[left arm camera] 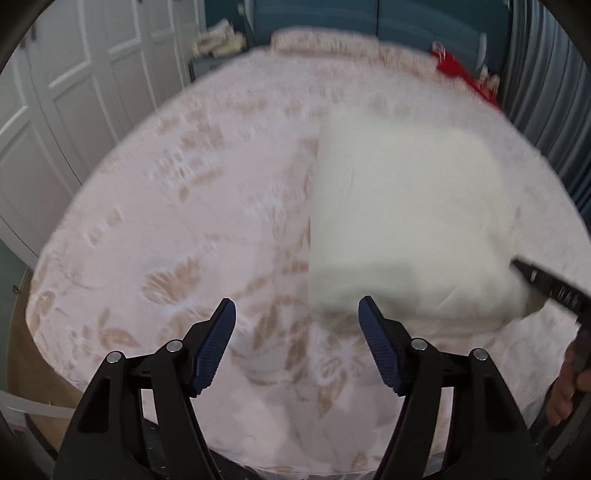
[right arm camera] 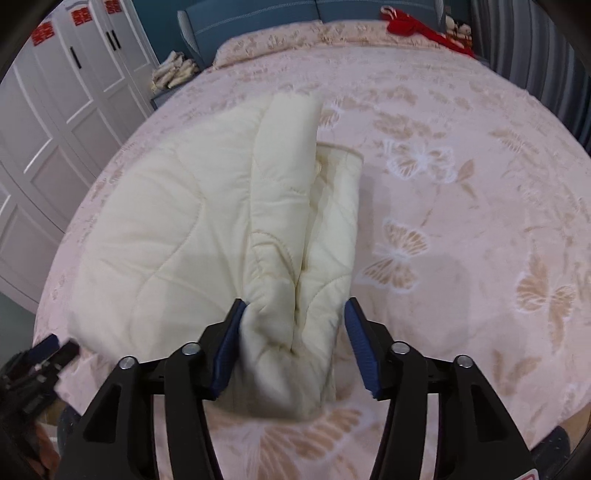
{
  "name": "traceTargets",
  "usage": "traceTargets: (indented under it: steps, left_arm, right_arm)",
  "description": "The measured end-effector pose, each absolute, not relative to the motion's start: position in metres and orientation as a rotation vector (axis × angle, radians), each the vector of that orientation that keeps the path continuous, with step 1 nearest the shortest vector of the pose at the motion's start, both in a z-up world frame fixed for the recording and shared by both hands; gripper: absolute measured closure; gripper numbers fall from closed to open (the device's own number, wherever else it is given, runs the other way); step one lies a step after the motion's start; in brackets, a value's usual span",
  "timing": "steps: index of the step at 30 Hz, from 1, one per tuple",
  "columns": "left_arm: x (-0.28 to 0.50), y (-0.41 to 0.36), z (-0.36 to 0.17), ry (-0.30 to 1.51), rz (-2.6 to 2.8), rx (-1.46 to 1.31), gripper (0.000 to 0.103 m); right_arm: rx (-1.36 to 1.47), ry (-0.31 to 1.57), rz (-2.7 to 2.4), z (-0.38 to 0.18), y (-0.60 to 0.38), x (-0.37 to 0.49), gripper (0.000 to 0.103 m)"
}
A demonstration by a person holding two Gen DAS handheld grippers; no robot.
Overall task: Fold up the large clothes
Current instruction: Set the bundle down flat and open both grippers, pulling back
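A cream quilted garment [right arm camera: 177,221] lies flat on the pink butterfly-patterned bed [right arm camera: 461,206], with a sleeve [right arm camera: 284,177] folded lengthwise over its right side. My right gripper [right arm camera: 295,308] is open at the garment's near hem. The bunched fabric sits between its blue pads, and the left pad touches the cloth. In the left wrist view the garment [left arm camera: 399,206] appears blurred at the right. My left gripper [left arm camera: 297,314] is open over bare bedcover, just left of the garment's near corner, holding nothing. The right gripper [left arm camera: 546,291] enters that view at the right edge.
White wardrobe doors [right arm camera: 66,110] stand to the left of the bed. A blue headboard [right arm camera: 258,18] is at the far end, with a red cloth [right arm camera: 417,24] at the far right corner and a pale pile [right arm camera: 173,72] on a bedside stand.
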State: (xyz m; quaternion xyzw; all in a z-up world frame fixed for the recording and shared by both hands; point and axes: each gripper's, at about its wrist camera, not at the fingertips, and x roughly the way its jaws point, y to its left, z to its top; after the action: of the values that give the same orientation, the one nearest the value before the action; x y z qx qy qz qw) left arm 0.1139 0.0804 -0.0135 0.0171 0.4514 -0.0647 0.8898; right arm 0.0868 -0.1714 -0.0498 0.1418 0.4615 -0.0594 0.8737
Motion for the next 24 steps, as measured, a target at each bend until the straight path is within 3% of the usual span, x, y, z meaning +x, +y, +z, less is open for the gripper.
traceTargets:
  steps: [2,6,12,24]
  left_arm:
    - [0.115,0.079,0.007,0.874,-0.116,0.026,0.035]
    - [0.141,0.054,0.004,0.869,-0.102,0.073,0.031]
    - [0.151,0.031,-0.046,0.985,-0.102,0.079,0.031]
    - [0.143,0.016,-0.057,0.959,-0.041,0.163,0.029]
  right_arm:
    - [0.27,0.942,-0.121,-0.037,-0.166,0.08,0.071]
    - [0.175,0.96,-0.118,-0.037,-0.153,0.08,0.075]
    - [0.143,1.036,-0.122,-0.078,-0.155,0.081,0.075]
    - [0.152,1.035,-0.124,-0.09,-0.156,0.081,0.073]
